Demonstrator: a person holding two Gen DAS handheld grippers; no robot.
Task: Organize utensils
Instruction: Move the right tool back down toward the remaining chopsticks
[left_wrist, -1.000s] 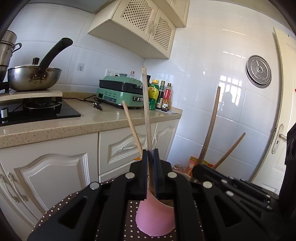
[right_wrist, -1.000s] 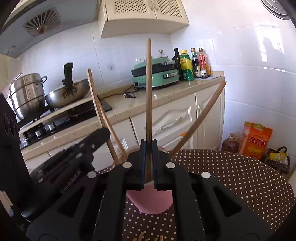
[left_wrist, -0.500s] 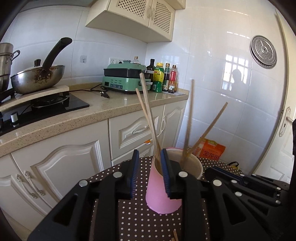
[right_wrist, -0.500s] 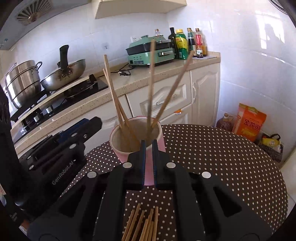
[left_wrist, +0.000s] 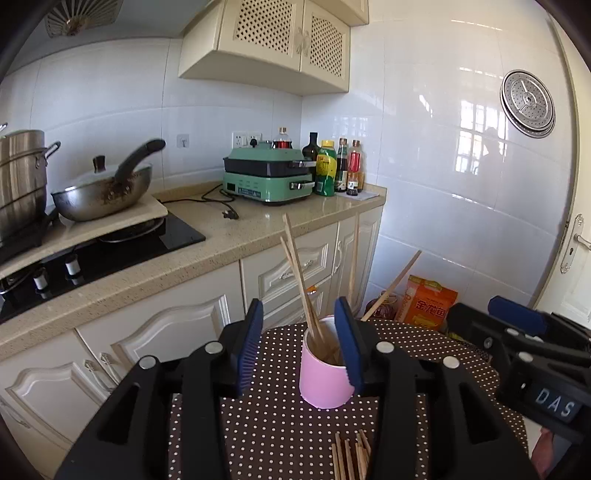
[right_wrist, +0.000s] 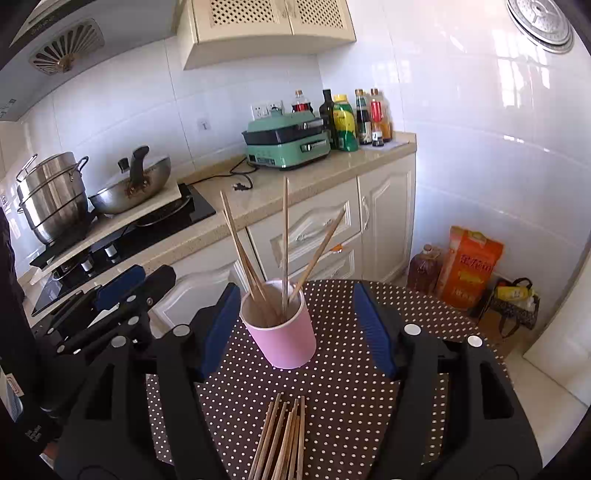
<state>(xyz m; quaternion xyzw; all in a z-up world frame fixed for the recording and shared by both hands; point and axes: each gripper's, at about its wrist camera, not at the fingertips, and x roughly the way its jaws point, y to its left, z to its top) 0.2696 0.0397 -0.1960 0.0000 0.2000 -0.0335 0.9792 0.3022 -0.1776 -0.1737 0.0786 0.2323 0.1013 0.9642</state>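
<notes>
My left gripper (left_wrist: 299, 345) is opening, its blue-padded jaws apart and gripping nothing; the right pad overlaps the rim of the pink cylindrical cup (left_wrist: 325, 373), hiding part of it. My right gripper (right_wrist: 295, 326) is opening wider, the cup (right_wrist: 286, 334) framed between its jaws, pads clear of it. The cup stands upright on the brown white-dotted tablecloth (right_wrist: 351, 387). Four upright wooden chopsticks (right_wrist: 284, 236) lean apart inside it; their lower ends are hidden by the cup wall. A bundle of loose wooden chopsticks (right_wrist: 282, 435) lies nearer me on the cloth, cut off by the bottom edge, so I cannot count them. The wok (left_wrist: 105, 192) on the counter is blurred.
</notes>
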